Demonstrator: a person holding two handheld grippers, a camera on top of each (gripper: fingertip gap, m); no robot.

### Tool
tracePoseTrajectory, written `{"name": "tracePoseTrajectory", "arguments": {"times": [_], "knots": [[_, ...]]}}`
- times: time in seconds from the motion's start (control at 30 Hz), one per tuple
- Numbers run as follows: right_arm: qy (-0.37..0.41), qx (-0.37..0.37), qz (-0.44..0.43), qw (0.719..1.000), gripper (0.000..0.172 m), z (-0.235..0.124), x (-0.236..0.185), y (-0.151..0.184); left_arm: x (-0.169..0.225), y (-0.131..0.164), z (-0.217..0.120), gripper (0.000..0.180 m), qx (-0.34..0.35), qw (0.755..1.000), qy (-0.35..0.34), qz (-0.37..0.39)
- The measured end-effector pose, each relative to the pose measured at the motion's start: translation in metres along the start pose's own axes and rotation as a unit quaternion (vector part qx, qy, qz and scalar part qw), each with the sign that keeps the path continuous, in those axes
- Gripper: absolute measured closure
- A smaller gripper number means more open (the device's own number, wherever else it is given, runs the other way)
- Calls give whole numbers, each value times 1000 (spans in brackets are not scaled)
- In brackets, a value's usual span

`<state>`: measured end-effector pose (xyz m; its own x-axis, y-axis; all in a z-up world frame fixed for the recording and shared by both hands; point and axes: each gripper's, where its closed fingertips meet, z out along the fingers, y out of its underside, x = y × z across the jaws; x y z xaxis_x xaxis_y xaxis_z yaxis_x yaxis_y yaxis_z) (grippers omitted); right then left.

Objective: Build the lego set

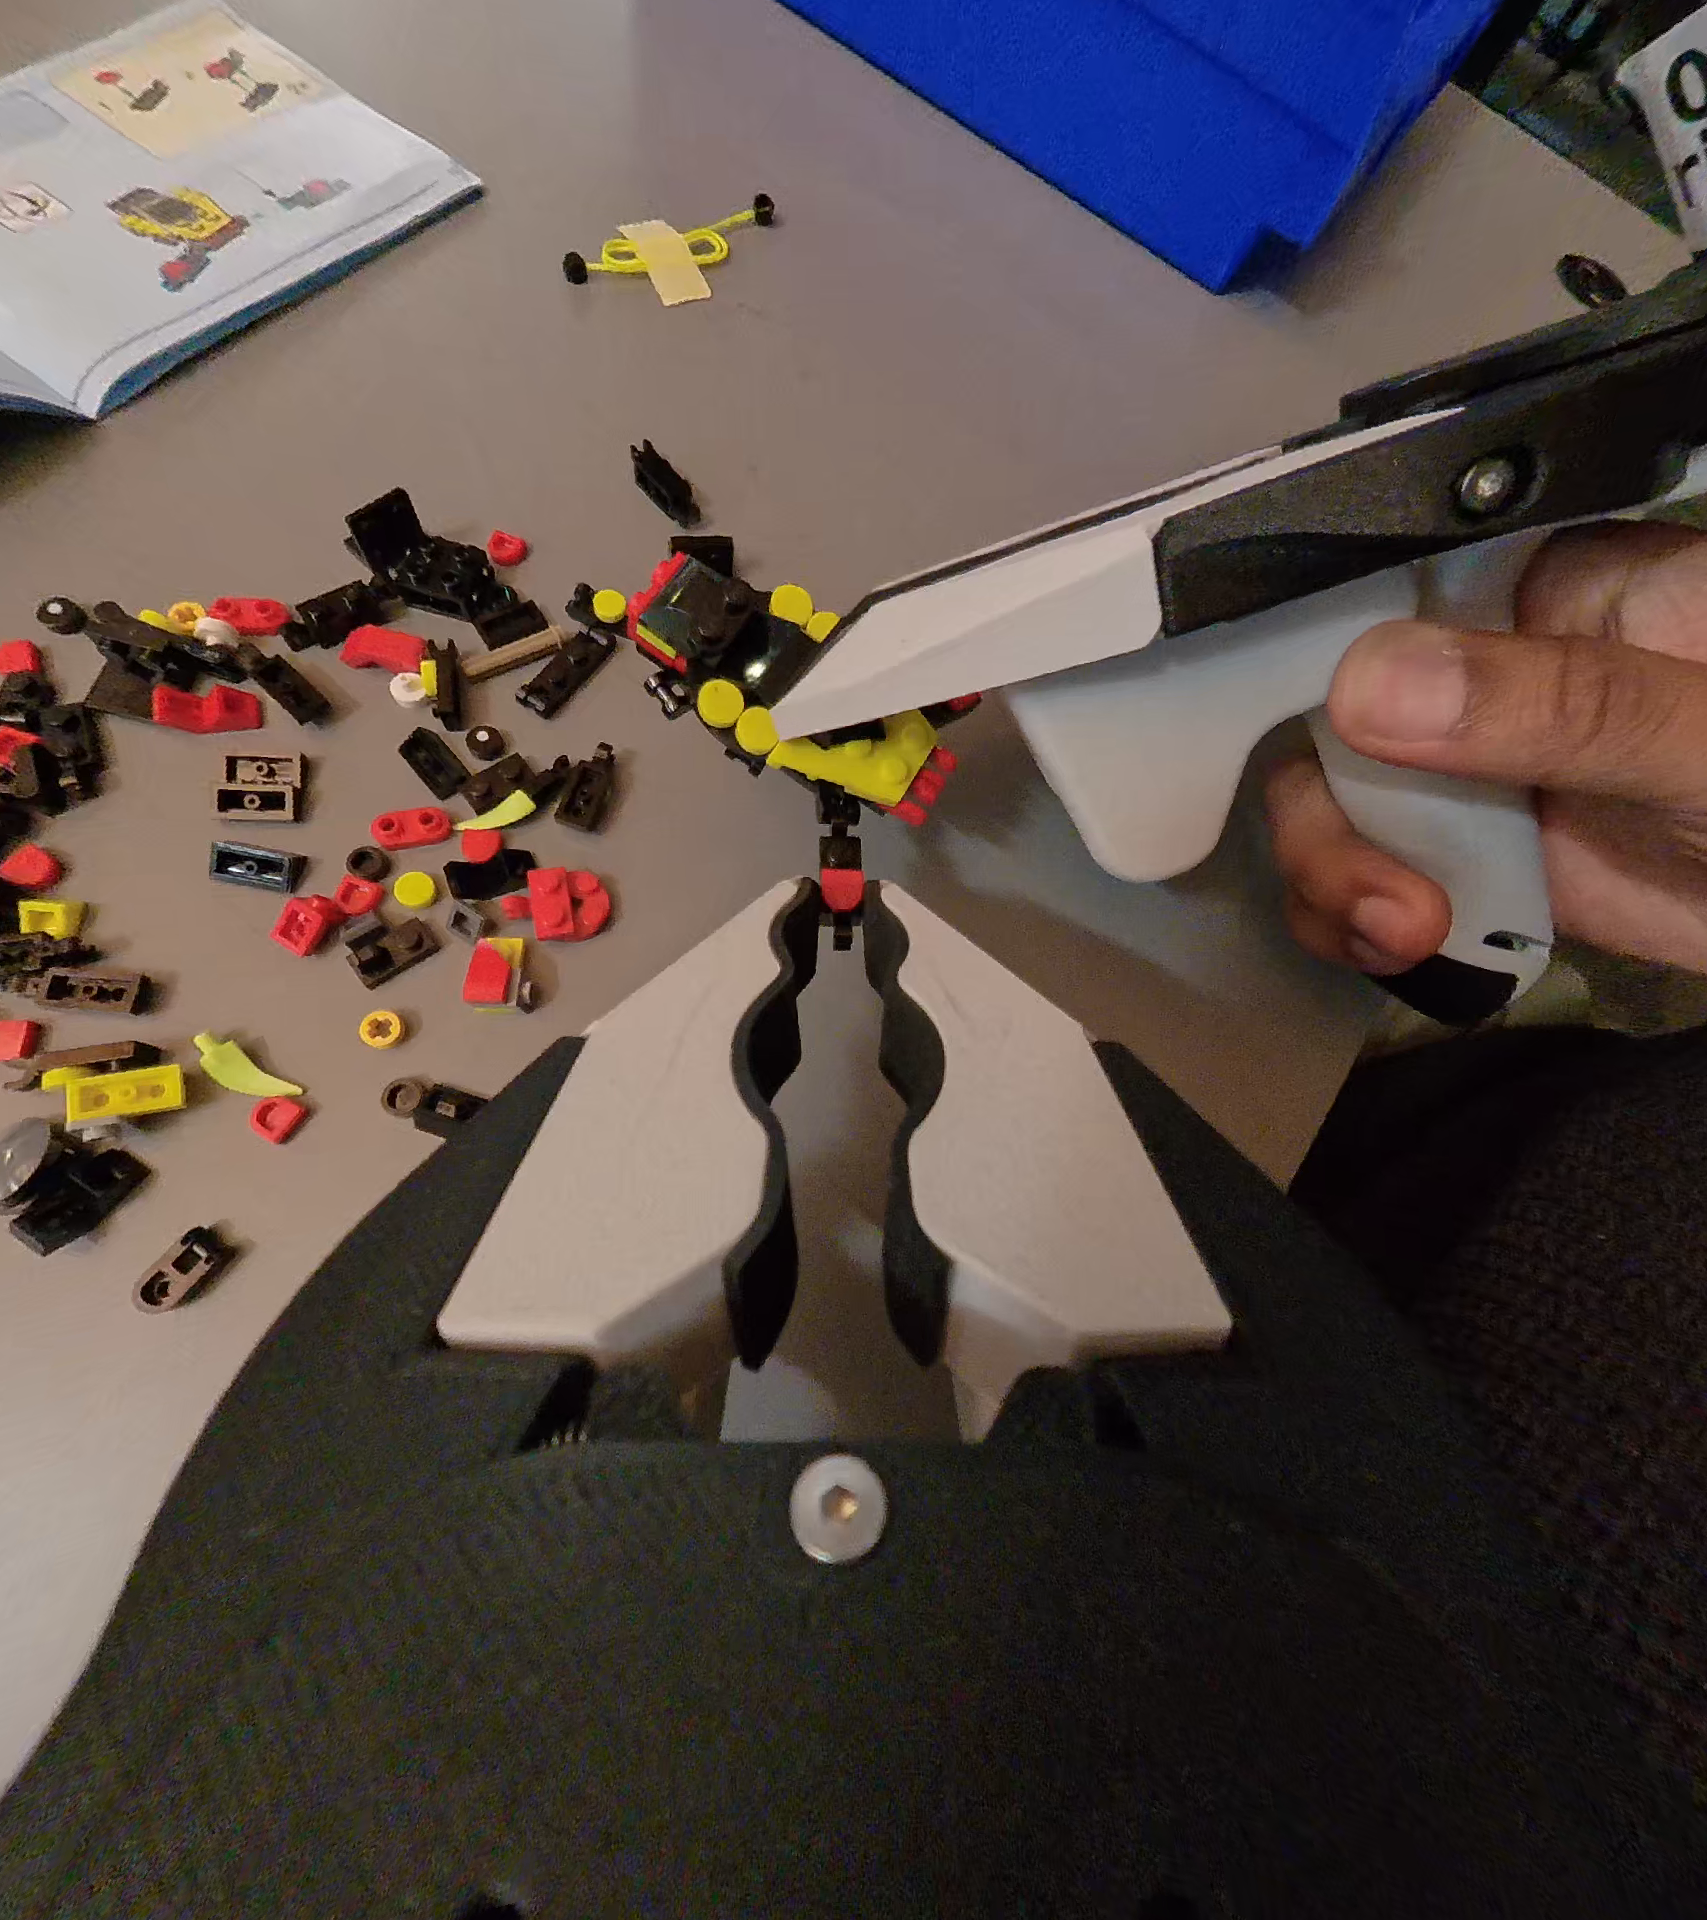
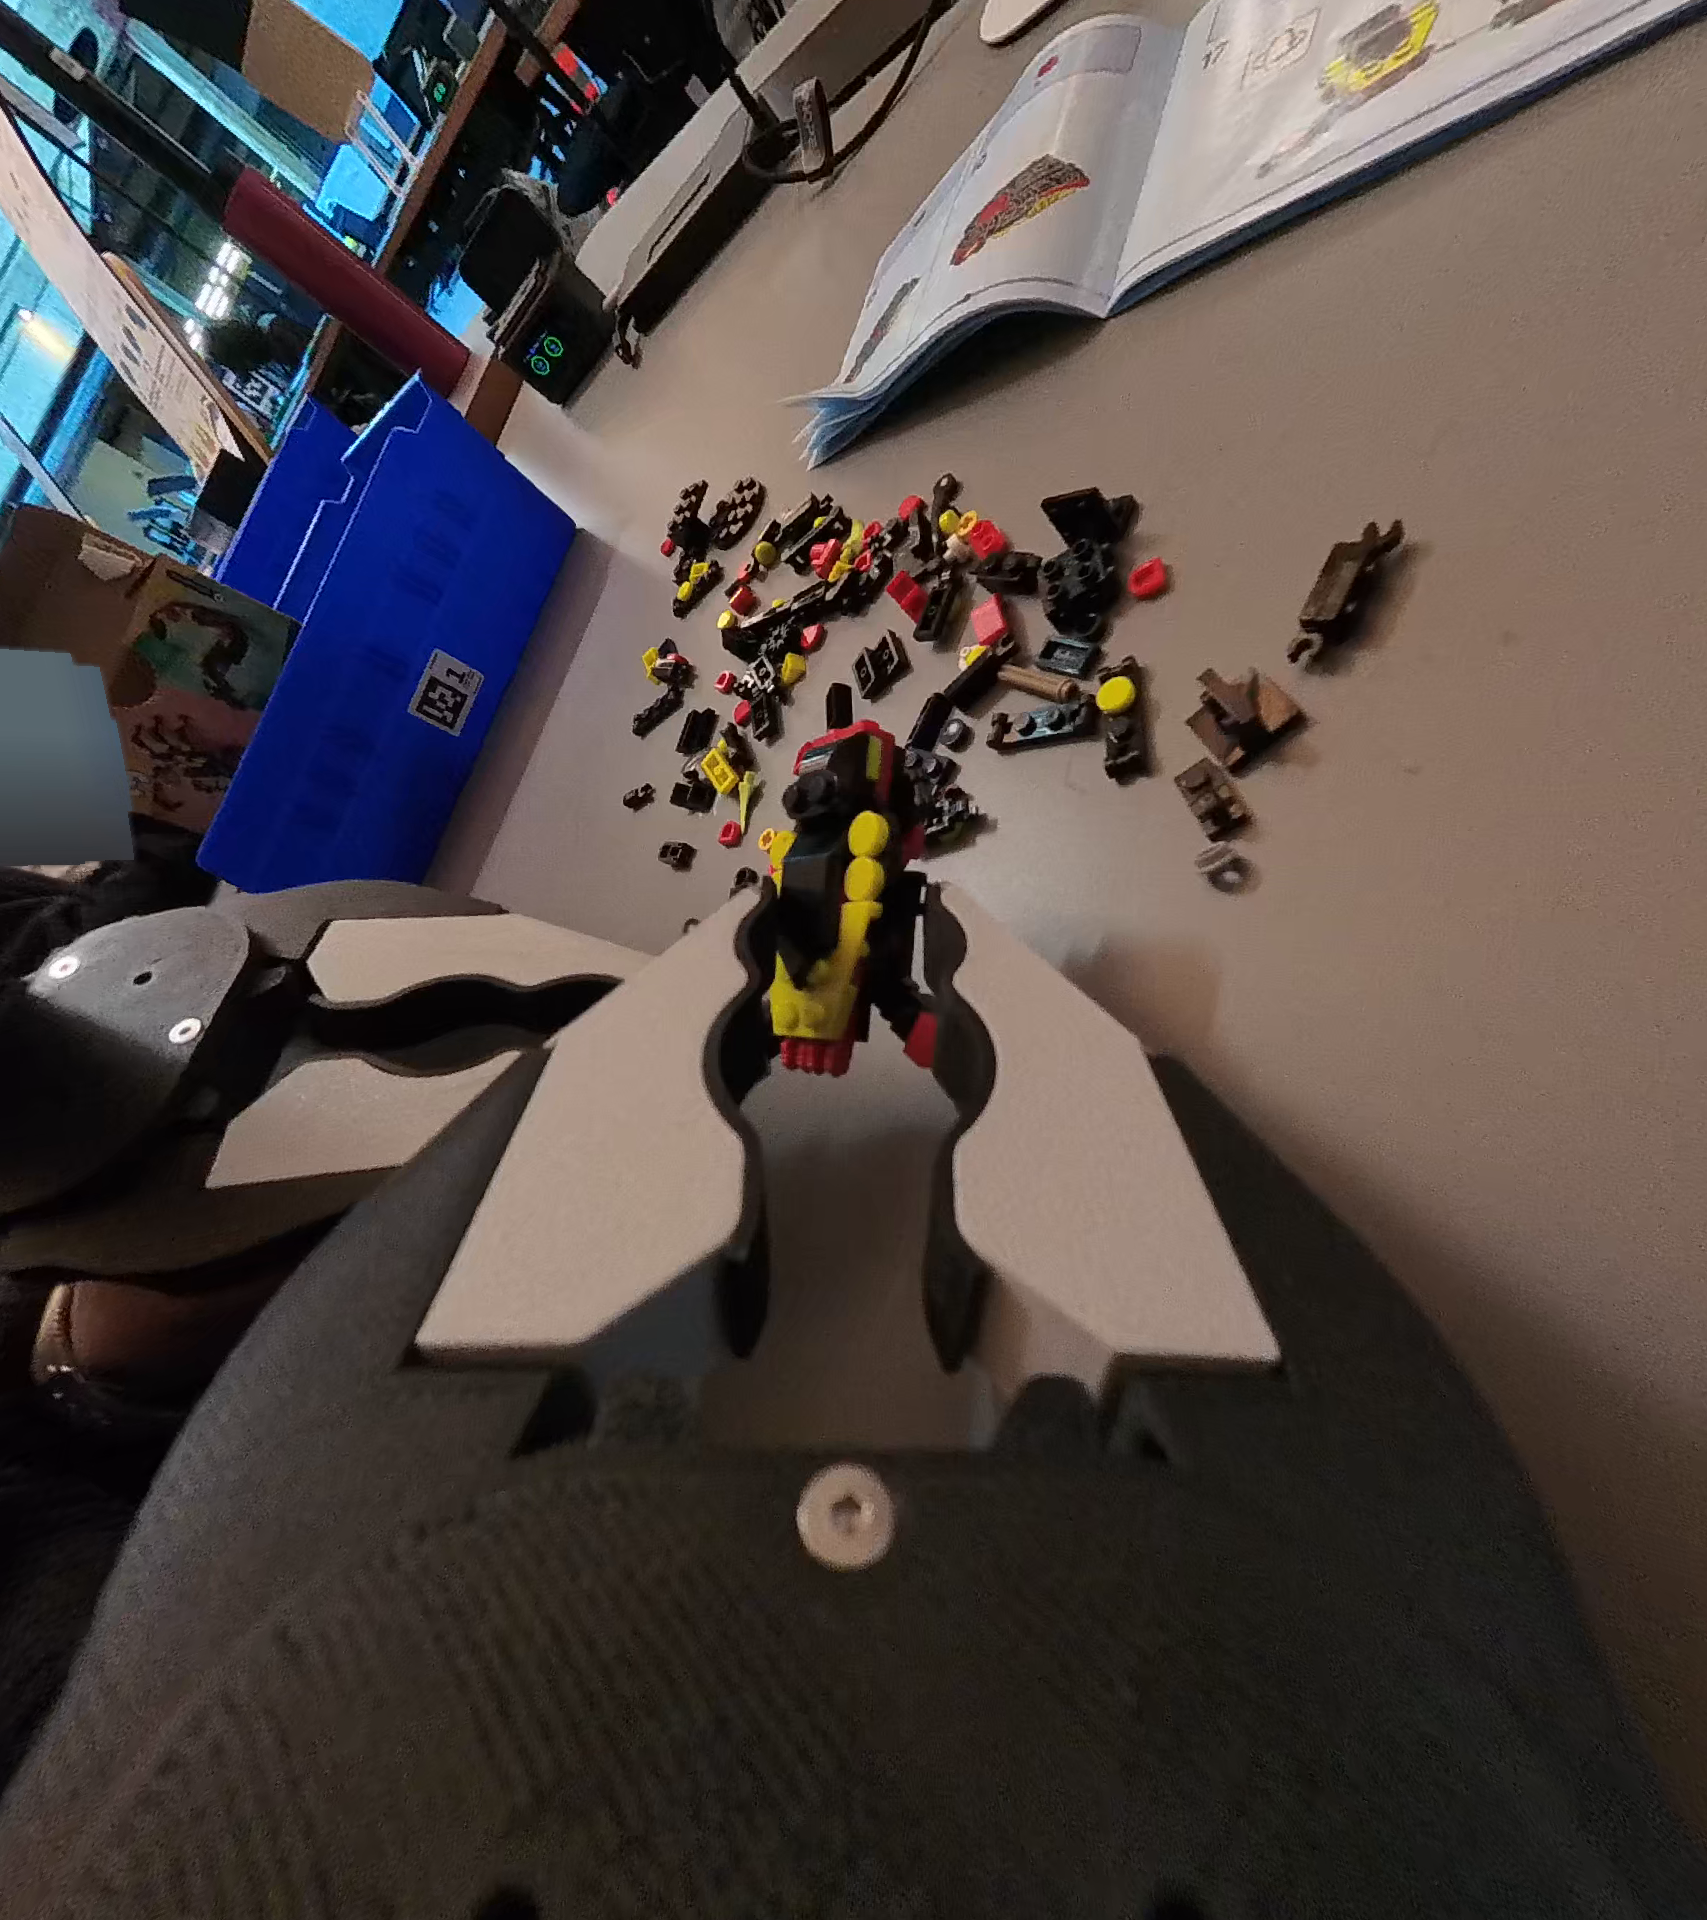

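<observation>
Together your grippers hold one brick model (image 2: 833,914) above the bench (image 1: 932,343): right gripper (image 2: 844,925) clamps its yellow-black body, left gripper (image 1: 841,902) pinches its red-tipped leg (image 1: 841,883). Only your right view shows the blue bin's side (image 2: 392,644); only your left shows the yellow string (image 1: 667,244).

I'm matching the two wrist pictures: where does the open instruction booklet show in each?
Left wrist view: instruction booklet, top left corner on the table.
Right wrist view: instruction booklet, top right.
Shared landmark: the pile of loose bricks lies just below it in both.
</observation>
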<state>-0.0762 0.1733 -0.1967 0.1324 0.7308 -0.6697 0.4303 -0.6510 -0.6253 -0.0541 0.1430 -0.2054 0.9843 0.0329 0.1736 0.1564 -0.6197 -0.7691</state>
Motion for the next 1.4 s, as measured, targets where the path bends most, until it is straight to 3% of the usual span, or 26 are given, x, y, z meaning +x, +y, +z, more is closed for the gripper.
{"name": "tracePoseTrajectory", "arguments": {"times": [0.23,0.6,1.4], "knots": [[-16,-4,77,997,146,3,4,4,-1,-1,0,176,5,998,-33,44],[-49,-5,168,985,147,0,9,3,-1,-3,3,176,29,999,-24,35],[-98,-12,226,969,147,-9,6,-4,4,-12,3,177,89,992,-39,77]]}}
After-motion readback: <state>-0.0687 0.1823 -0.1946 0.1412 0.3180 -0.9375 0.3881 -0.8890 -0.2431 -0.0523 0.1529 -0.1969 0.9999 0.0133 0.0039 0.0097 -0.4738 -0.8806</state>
